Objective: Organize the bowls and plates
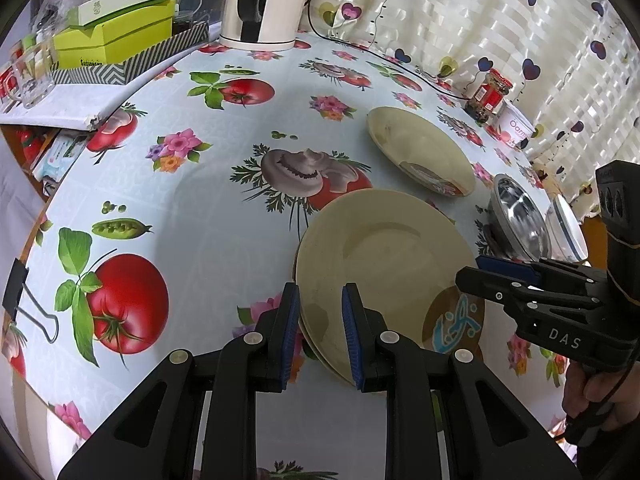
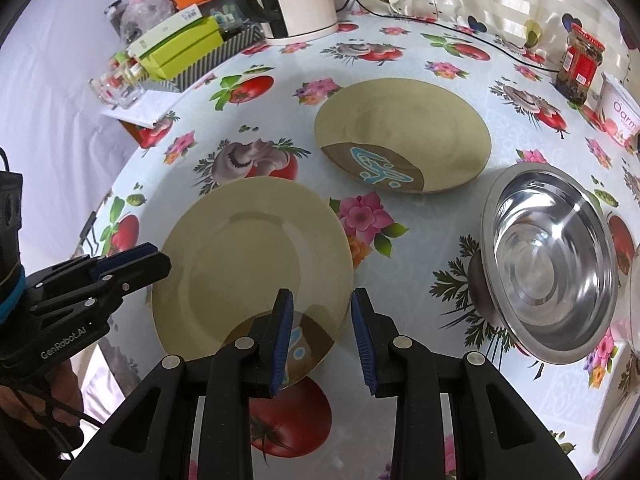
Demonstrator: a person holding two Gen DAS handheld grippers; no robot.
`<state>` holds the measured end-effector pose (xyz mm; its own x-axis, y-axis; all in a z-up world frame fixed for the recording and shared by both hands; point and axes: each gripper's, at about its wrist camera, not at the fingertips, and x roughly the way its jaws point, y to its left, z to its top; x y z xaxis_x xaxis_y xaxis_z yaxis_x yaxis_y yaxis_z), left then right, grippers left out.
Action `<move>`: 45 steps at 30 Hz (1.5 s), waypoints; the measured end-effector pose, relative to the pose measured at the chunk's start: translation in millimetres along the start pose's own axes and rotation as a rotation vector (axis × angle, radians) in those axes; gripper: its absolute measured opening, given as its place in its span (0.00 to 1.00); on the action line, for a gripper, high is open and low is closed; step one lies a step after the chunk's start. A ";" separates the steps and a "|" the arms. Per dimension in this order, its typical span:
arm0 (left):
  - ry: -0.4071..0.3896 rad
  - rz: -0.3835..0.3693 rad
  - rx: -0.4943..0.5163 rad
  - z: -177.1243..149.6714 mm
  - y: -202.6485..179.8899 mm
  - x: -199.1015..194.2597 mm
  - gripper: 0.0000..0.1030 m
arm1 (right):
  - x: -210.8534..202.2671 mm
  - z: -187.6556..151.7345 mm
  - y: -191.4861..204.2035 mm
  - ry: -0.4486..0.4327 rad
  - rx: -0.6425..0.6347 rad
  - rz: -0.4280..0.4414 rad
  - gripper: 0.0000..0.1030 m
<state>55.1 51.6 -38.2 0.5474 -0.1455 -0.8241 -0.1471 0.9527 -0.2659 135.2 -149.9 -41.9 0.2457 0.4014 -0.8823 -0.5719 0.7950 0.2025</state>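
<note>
Table (image 1: 192,208) w/ pale blue oilcloth, veg & flower print. Cream striped curtain (image 1: 500,20) w/ heart balloons along far edge, daylight through it. White wall (image 2: 48,120) past left edge.

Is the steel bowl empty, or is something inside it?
Empty. The steel bowl stands upright on the table, and its shiny inside shows only reflections.
</note>
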 end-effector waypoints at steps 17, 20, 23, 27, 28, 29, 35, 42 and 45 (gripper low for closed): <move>-0.029 -0.007 -0.016 12.5 2.5 -12.7 0.22 | -16.7 5.3 -3.1 -0.042 -0.001 0.013 0.43; -0.031 -0.012 -0.007 18.4 -1.6 -11.7 0.22 | -20.9 8.6 -4.6 -0.049 -0.001 0.025 0.43; -0.037 -0.019 -0.004 24.4 -5.8 -11.1 0.22 | -24.2 12.8 -5.3 -0.054 -0.006 0.035 0.44; -0.047 -0.025 0.000 32.0 -11.4 -11.6 0.22 | -29.3 18.3 -8.8 -0.065 0.001 0.038 0.44; -0.049 -0.026 0.001 34.0 -12.4 -11.8 0.22 | -30.7 20.3 -9.9 -0.069 0.001 0.038 0.44; -0.051 -0.026 0.002 35.8 -13.6 -11.8 0.22 | -32.2 22.3 -11.2 -0.074 0.004 0.040 0.45; -0.055 -0.033 0.004 46.1 -20.0 -9.0 0.22 | -43.1 33.5 -20.2 -0.107 0.023 0.035 0.53; -0.054 -0.045 0.016 57.3 -31.4 -3.2 0.22 | -52.9 48.4 -33.0 -0.152 0.009 0.030 0.54; -0.051 -0.048 0.019 61.7 -34.6 0.8 0.22 | -56.6 52.5 -36.8 -0.180 -0.020 0.025 0.54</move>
<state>111.4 35.0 1.3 0.5945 -0.1781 -0.7841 -0.1041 0.9499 -0.2947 183.5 -178.0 23.0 0.3668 0.4973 -0.7862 -0.5942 0.7755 0.2133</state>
